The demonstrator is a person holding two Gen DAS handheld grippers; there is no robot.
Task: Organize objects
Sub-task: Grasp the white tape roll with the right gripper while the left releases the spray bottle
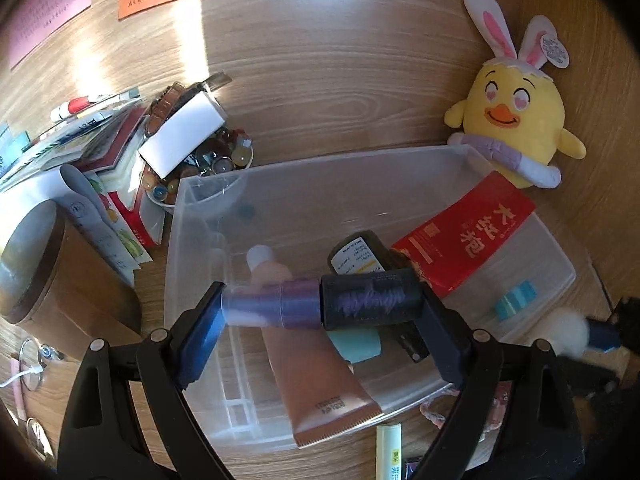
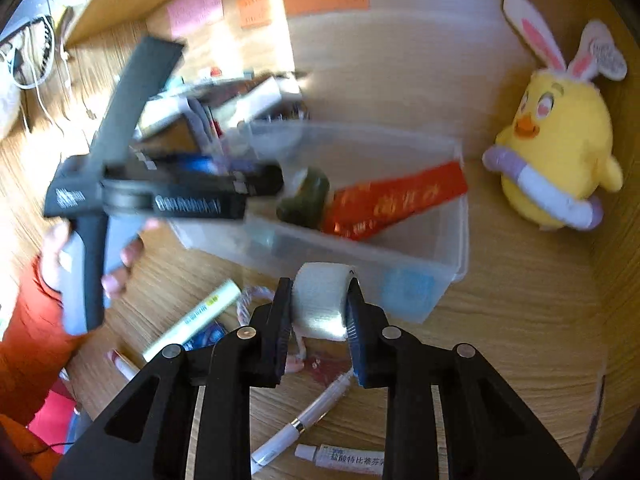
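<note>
Left tongs [image 1: 320, 304] are standing wide, pads pressing both ends of a purple-and-black tube [image 1: 320, 304] held crosswise, hovering over the clear plastic bin [image 1: 400, 156]. Right tongs [image 2: 318, 304] are standing narrow, clamping a white tape roll [image 2: 320, 304] just outside the bin's near wall, above the wooden tabletop [image 2: 520, 320].

Edges/room: bin rim is lying open on top; back left of the bin floor is looking bare, while the front and right parts are filling up. Tabletop betw. bin and yellow plush chick [image 1: 516, 120] is lying free; chick is sitting apart from the bin at far right, against the wooden wall. Left of the bin, a cluttered pile of cards and packets [image 1: 100, 152] is crowding the rim, w/ a bowl of glass marbles [image 1: 200, 164] touching the bin corner.

Counts, in bin: 1 red packet [image 1: 464, 232], 1 dark bottle [image 1: 360, 256], 1 peach tube [image 1: 316, 380], 1 teal block [image 1: 360, 344], 1 blue striped item [image 1: 514, 300]. On the wall: 2 orange notes, 1 pink note [image 1: 44, 8]. Loose on tabletop near right tongs: 1 pale-green stick [image 2: 192, 316], 1 white pen [image 2: 304, 420], 1 small ointment tube [image 2: 340, 456]. A person's hand [image 2: 80, 256] is gripping the left tool's handle.
</note>
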